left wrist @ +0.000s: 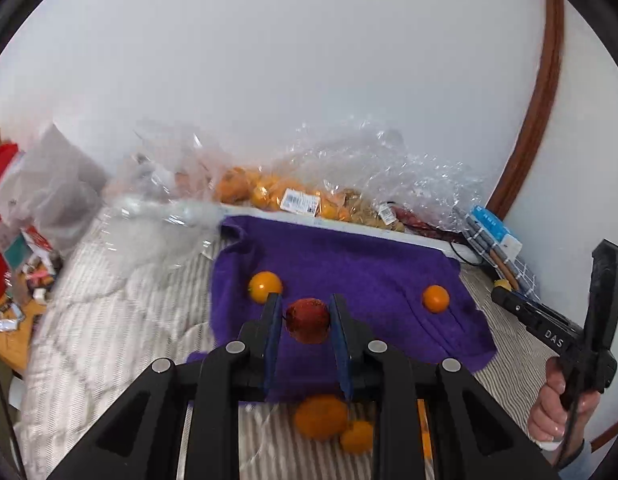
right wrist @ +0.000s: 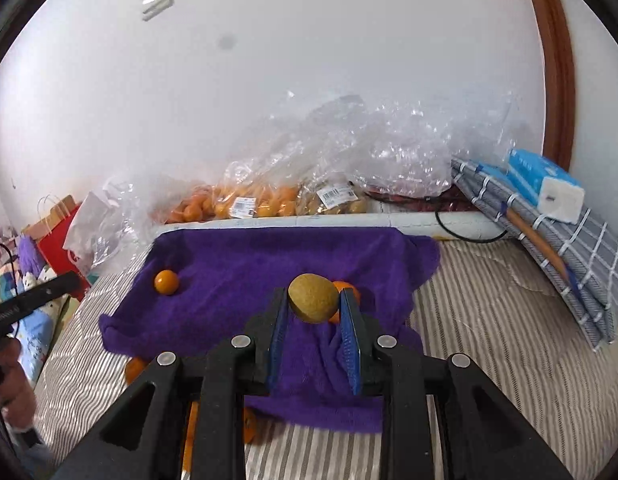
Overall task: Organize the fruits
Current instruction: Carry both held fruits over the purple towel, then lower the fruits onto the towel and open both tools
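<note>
My left gripper (left wrist: 305,308) is shut on a dark red fruit (left wrist: 307,320) and holds it above the purple cloth (left wrist: 369,264). Two oranges (left wrist: 265,287) (left wrist: 435,298) lie on the cloth. My right gripper (right wrist: 315,302) is shut on a brown-green kiwi (right wrist: 313,298) above the same cloth (right wrist: 269,264). One orange (right wrist: 166,282) lies at the cloth's left, another (right wrist: 349,290) sits partly hidden behind the kiwi. More oranges (left wrist: 321,416) lie on the striped bedding below my left gripper.
Clear plastic bags of oranges (right wrist: 245,202) and other fruit lie along the wall behind the cloth. A folded grey checked cloth (right wrist: 549,248) with a blue tissue pack (right wrist: 545,180) stands at the right. Red paper bags (right wrist: 61,240) and clutter are at the left.
</note>
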Demonstrator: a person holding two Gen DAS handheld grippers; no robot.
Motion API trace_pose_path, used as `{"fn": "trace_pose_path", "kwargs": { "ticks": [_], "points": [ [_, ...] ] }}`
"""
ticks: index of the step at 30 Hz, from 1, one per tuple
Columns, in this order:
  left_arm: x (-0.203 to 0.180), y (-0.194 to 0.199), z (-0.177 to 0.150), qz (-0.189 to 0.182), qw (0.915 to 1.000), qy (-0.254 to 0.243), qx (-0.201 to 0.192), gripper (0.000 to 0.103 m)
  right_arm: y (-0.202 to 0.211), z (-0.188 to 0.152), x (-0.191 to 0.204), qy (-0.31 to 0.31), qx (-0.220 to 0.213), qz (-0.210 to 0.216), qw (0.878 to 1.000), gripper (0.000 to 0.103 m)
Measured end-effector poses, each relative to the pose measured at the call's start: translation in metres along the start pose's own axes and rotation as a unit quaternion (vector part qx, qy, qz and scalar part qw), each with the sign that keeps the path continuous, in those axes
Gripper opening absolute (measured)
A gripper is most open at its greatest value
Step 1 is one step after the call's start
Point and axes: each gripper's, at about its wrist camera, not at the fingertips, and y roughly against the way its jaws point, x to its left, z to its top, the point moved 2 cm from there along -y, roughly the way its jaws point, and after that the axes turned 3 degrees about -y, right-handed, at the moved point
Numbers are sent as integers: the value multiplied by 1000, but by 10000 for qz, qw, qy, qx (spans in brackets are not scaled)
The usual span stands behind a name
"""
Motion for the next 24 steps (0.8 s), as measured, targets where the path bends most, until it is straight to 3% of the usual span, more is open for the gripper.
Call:
{"fn": "trace_pose_path", "kwargs": {
  "ticks": [9,24],
  "points": [
    [11,-73,-12,228,9989,107,396,23,-47,-14,-11,-14,469,-90,9989,26],
    [13,-96,-23,587,9962,13,638,23,-70,-23,-18,-97,852,-280,9959,26]
  ]
}}
